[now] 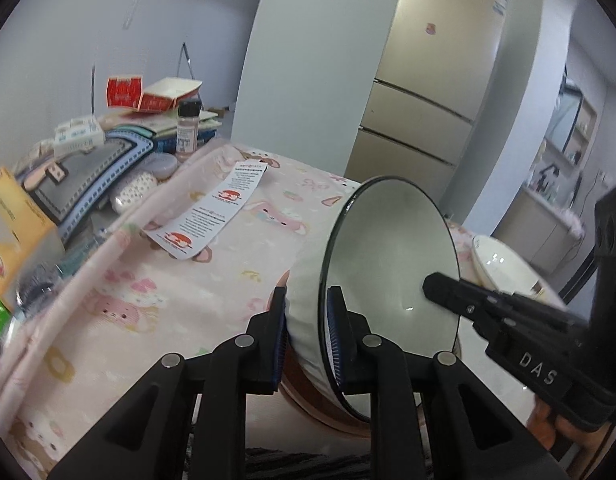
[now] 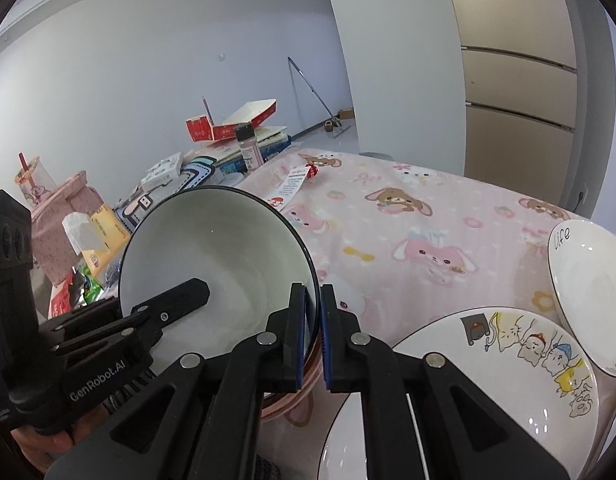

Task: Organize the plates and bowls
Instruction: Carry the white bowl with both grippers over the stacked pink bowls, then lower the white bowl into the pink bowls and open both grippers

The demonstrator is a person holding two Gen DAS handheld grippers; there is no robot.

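Observation:
A white bowl (image 1: 388,248) with a thin dark rim hangs tilted over the pink tablecloth, held from two sides. My left gripper (image 1: 307,294) is shut on its wall, one finger outside and one inside. My right gripper (image 2: 313,288) is shut on the opposite rim of the same bowl (image 2: 220,240). Each view also shows one finger of the other gripper lying inside the bowl: the right one's finger (image 1: 448,292) and the left one's finger (image 2: 188,292). Just under the bowl sits a pinkish-brown dish (image 2: 296,392), mostly hidden.
A cartoon-cat plate (image 2: 528,356), a white bowl marked "life" (image 2: 588,280) and a dark-rimmed plate (image 2: 348,440) lie at the right. Red cartons (image 1: 148,96), a spice jar (image 1: 187,128), a leaflet (image 1: 212,212) and boxes crowd the left. A fridge (image 1: 428,100) stands behind.

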